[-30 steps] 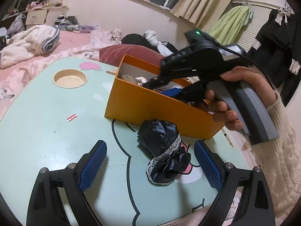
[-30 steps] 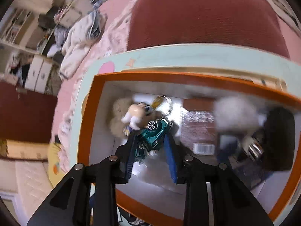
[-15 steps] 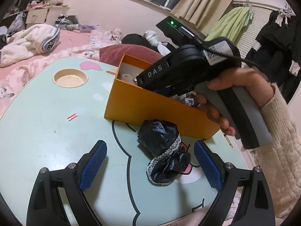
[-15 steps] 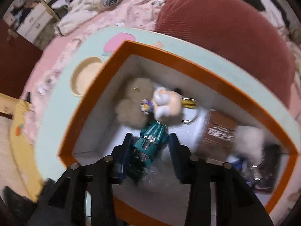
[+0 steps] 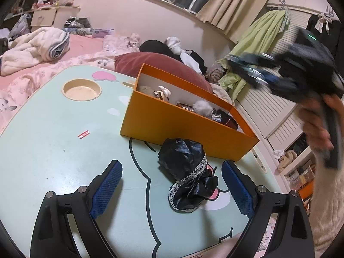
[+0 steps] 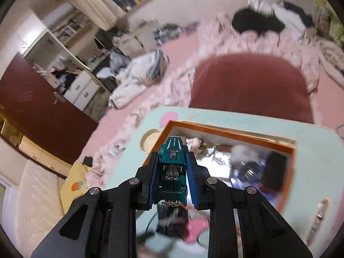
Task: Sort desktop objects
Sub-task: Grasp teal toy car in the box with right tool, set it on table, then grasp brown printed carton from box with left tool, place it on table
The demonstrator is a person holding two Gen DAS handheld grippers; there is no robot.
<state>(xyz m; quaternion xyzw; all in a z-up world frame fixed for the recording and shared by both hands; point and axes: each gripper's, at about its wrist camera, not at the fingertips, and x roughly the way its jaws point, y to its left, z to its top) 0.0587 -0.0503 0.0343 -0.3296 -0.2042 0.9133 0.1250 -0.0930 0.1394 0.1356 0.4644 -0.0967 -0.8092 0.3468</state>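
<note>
**Right tongs clamp the teal toy car above the orange box; left tongs gape over the table**

While the left gripper (image 5: pixel 172 185) hangs over the mint-green table (image 5: pixel 43 150) with its jaws spread wide and nothing pressed between its blue pads (image 5: pixel 107 185), the right gripper (image 6: pixel 172 178) has just been closing, and its pads now press both flanks of a teal toy car (image 6: pixel 173 172). That car lies lengthwise in the jaws, nose pointing away from the wrist and past the fingertips, chrome engine facing up, its tail back toward the jaw roots.

Ahead of and below the right tongs sits the orange box (image 6: pixel 288 172), open at the top, with a small white figure (image 6: pixel 194 143), a grey fluffy ball (image 6: pixel 243 150) and dark oddments inside; the car is lifted clear of it. From the left wrist view the right gripper (image 5: pixel 268 75) appears blurred, high and to the right of the left tongs, above the box's (image 5: pixel 182 124) far end, gripped by a person's hand (image 5: pixel 318 124) in a cream sleeve (image 5: pixel 326 204).

Between the left tongs' open fingers, nearer the right one but apart from both, a black satin bundle with lace trim (image 5: pixel 187 172) rests on the table, its far edge just beside the box's near wall. Beyond the left finger lie a small red-and-white scrap (image 5: pixel 83 134) and, farther off, a round recessed cup holder (image 5: pixel 81 89)
</note>
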